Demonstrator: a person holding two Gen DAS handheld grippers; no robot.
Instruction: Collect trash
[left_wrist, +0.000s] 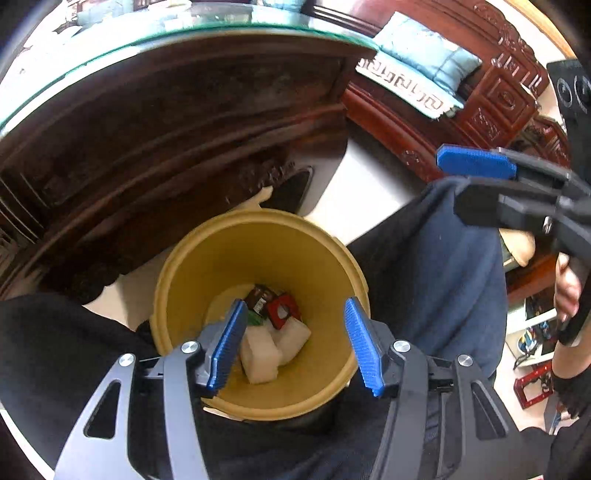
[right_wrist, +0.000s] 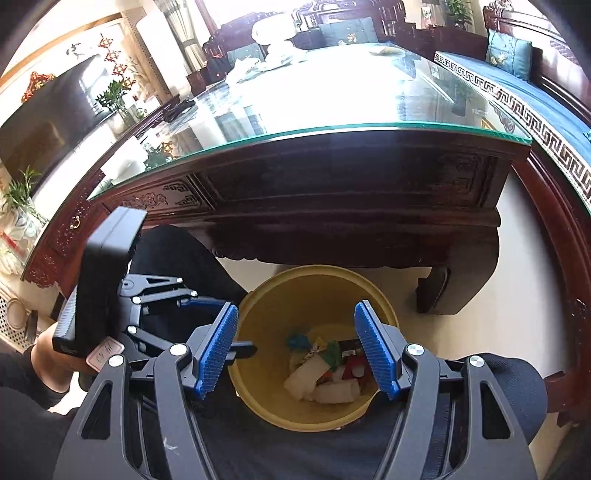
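Note:
A yellow bin (left_wrist: 192, 280) stands on the floor between the person's knees; it also shows in the right wrist view (right_wrist: 317, 280). Inside lie white crumpled pieces (left_wrist: 262, 350), a red wrapper (left_wrist: 282, 312) and a dark wrapper (left_wrist: 260, 295); the right wrist view shows white pieces (right_wrist: 336, 391) and colourful wrappers (right_wrist: 332, 352) there. My left gripper (left_wrist: 295, 345) is open and empty just above the bin's mouth. My right gripper (right_wrist: 301, 352) is open and empty above the bin; it shows in the left wrist view (left_wrist: 480, 184) at the right.
A dark carved wooden table with a glass top (right_wrist: 332, 129) stands right behind the bin, its leg (right_wrist: 436, 291) near the bin. White items (right_wrist: 273, 40) lie on its far end. A carved sofa with blue cushions (left_wrist: 424, 51) is to the right.

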